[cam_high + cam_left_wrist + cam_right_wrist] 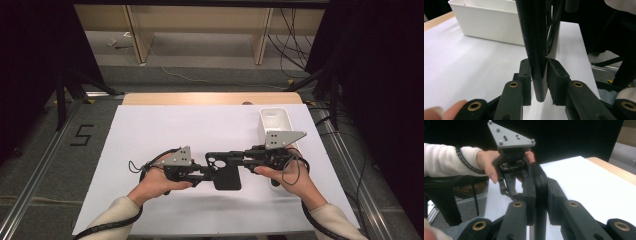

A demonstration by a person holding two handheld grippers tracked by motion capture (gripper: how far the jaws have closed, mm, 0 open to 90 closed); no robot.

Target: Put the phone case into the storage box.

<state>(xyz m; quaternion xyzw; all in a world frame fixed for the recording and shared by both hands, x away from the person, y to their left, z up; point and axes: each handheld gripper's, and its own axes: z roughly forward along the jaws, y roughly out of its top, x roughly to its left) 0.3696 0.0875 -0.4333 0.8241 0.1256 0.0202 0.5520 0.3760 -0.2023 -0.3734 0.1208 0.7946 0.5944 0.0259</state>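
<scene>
Bright overhead light, dark surroundings; close foreground parts blurred.

White bin (275, 121) on table (150, 135)

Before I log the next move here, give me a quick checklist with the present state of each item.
1. Left tool closed on the black case: ok, its jaws pinch the case's edge.
2. Right tool closed on the case: ok, its jaws press both faces.
3. Case off the table: cannot tell; from above it sits low between the two tools.
4. White bin within reach: ok, just beyond the right hand.
5. Bin empty: cannot tell, the inside shows only in part.
6. Cables away from the case: ok.
</scene>
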